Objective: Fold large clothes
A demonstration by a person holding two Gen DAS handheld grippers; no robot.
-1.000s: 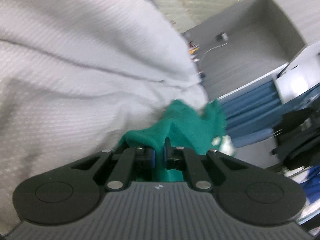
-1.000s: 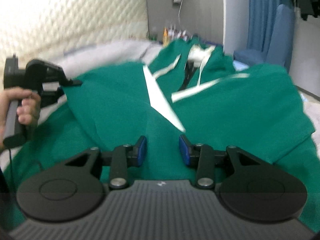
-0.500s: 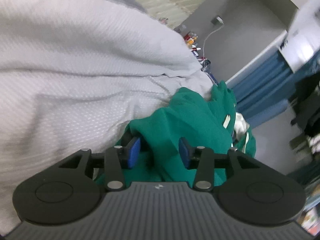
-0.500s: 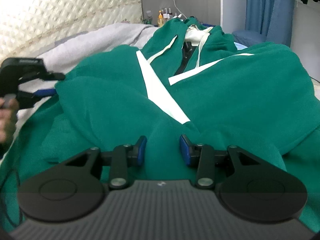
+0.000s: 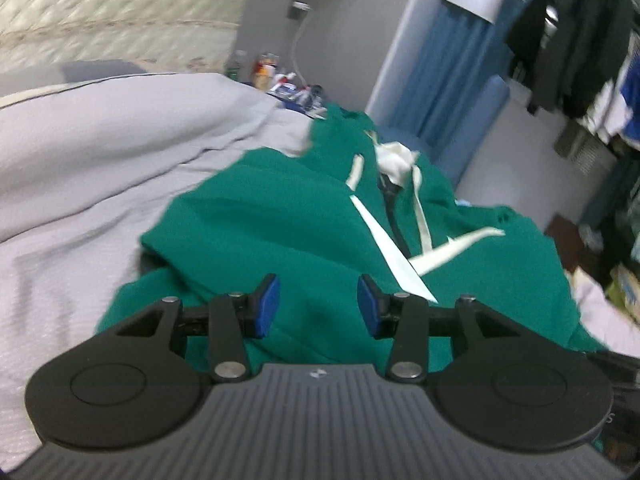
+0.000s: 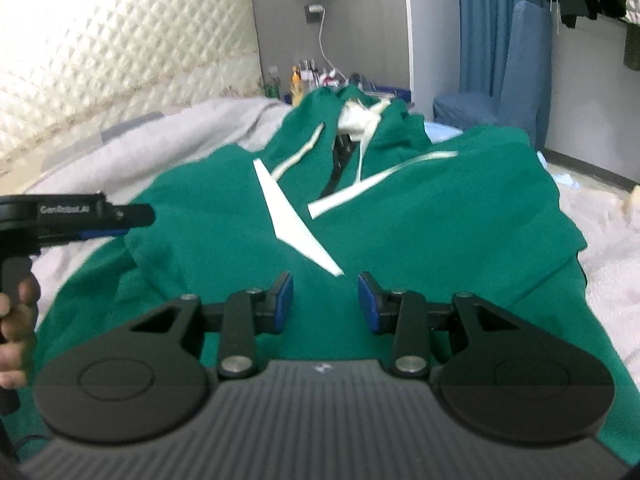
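Since the earlier frame, the left gripper [image 5: 318,306] had let go of the green cloth it was pinching and swung back from the bed's left edge; its jaws now stood apart with nothing between them. Across from it, the right gripper [image 6: 325,302] had barely shifted, its jaws likewise apart and empty above the hem.

What they were working on, a green hoodie [image 6: 420,216], lay spread along the middle of the bed [image 6: 180,136], hood toward the headboard end, both sleeves folded in so their white stripes crossed on the chest. On the left, that sleeve [image 5: 240,216] sat bunched rather than flat (its fold looked loose).

Judging from this, the next fold could trap that bunching and leave a lumpy, crooked bundle, or the loose sleeve could slide back out toward the bed's left edge when the hem was lifted.
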